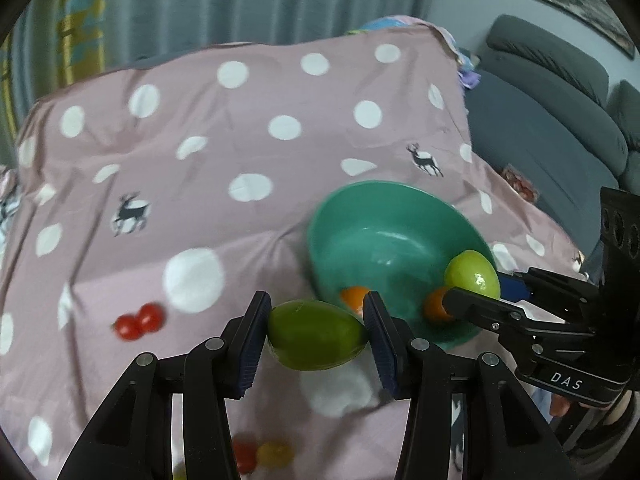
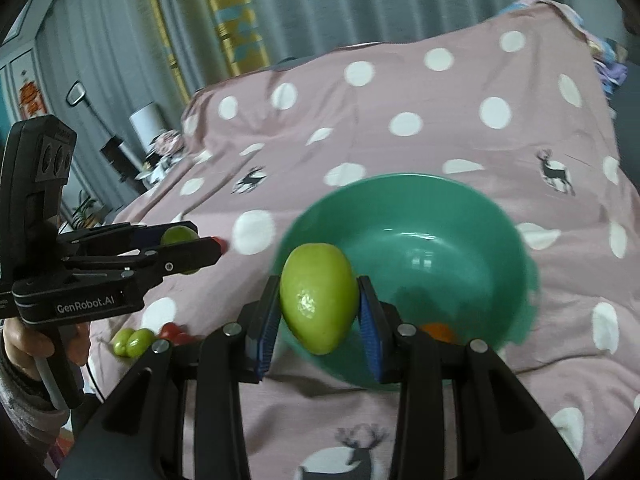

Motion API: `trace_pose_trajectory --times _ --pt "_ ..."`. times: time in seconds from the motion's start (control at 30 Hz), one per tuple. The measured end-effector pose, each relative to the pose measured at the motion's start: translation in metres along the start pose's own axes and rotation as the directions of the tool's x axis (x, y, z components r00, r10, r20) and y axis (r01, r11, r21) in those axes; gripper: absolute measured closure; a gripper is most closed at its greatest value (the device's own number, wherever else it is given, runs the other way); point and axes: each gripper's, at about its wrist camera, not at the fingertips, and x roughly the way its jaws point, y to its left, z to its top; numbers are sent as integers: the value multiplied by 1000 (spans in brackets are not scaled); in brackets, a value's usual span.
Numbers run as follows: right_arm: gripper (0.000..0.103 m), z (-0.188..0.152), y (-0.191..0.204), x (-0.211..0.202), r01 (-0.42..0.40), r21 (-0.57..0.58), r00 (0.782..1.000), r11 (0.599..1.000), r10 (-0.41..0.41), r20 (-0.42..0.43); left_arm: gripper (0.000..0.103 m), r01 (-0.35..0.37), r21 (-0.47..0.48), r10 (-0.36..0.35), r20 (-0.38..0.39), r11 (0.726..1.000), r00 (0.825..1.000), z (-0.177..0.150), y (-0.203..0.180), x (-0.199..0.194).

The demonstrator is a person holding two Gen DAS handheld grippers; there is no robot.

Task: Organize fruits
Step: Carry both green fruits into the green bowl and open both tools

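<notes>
My left gripper (image 1: 317, 308) is shut on a dark green oval fruit (image 1: 316, 334), held just off the near-left rim of a teal bowl (image 1: 380, 248). My right gripper (image 2: 319, 284) is shut on a lighter green fruit (image 2: 318, 300), held upright over the bowl's (image 2: 440, 240) near-left rim. Each gripper shows in the other's view: the right gripper (image 1: 476, 288) with its fruit (image 1: 472, 274), and the left gripper (image 2: 206, 236) with its fruit (image 2: 178, 234). Two orange fruits (image 1: 354, 296) (image 1: 434, 306) lie in the bowl.
A pink dotted sheet (image 1: 240, 128) with deer prints covers the surface. On it lie two red tomatoes (image 1: 140, 320), small green fruits (image 2: 134, 340), and red and yellow ones (image 1: 260, 454). A grey sofa (image 1: 552, 120) stands on the right. A person's hand (image 2: 24, 340) grips the left handle.
</notes>
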Motion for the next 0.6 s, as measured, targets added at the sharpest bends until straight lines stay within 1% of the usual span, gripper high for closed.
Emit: trace_pose_trajectory --times 0.07,0.13,0.23,0.4,0.53,0.6 --pt "66 -1 -11 -2 25 16 1000 1000 -25 -1 54 8 15 -8 -8 1000 1000 5 -9 9" --pt "66 -3 -20 -2 40 30 999 999 -40 -6 54 24 34 -23 -13 999 1000 9 -17 15" --pt "66 -6 -32 -1 56 48 998 997 -55 -13 54 29 73 -27 -26 997 999 16 -31 29" --pt "65 -9 -42 5 75 57 997 996 -74 -25 54 11 120 -2 -73 993 997 13 -43 51" --pt "65 -9 -48 12 118 50 992 992 -116 -43 54 -12 157 27 -98 988 995 8 -50 63" --pt "65 -10 -51 14 112 57 993 992 -109 -49 54 -15 174 34 -107 985 994 8 -53 66"
